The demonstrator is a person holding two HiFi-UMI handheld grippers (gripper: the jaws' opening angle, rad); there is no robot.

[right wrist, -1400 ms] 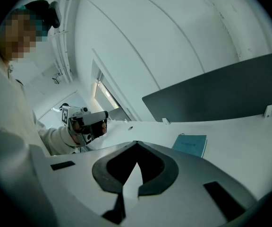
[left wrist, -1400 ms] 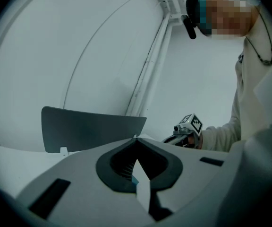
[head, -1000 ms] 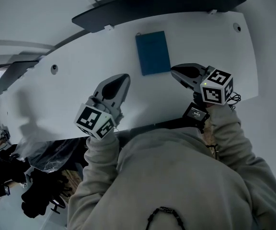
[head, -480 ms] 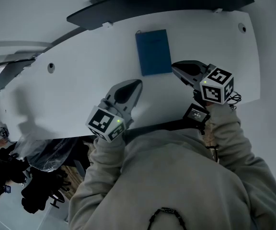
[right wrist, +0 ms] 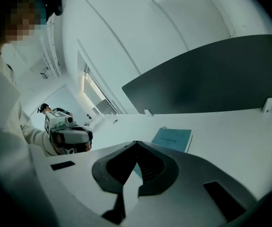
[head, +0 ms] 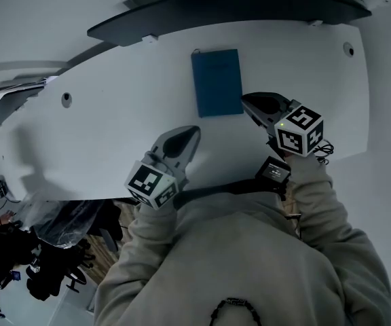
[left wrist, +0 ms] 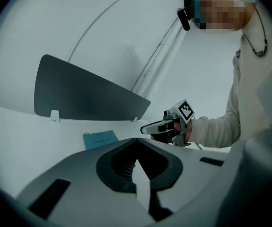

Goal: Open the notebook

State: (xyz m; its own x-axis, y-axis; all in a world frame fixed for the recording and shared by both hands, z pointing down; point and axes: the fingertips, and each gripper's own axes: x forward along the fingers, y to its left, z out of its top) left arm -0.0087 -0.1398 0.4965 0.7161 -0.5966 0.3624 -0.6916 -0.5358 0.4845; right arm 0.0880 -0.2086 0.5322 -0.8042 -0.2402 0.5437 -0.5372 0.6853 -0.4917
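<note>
A closed blue notebook (head: 217,82) lies flat on the white table (head: 100,134) near its far edge; it also shows in the left gripper view (left wrist: 100,139) and the right gripper view (right wrist: 173,139). My right gripper (head: 246,100) hovers just off the notebook's near right corner, jaws shut and empty. The left gripper (head: 190,134) hangs over bare table below and left of the notebook, its jaws also shut with nothing between them. Each gripper shows in the other's view: the right gripper (left wrist: 145,130) and the left gripper (right wrist: 89,135).
A dark divider panel (head: 216,9) stands along the table's far edge behind the notebook. Round cable holes sit at the table's left (head: 66,99) and right (head: 348,49). Chairs and a person's bags crowd the floor at lower left (head: 46,277).
Both grippers have sunk toward the table. The left one has shifted right, closer to the notebook's side. The notebook stays closed and in place.
</note>
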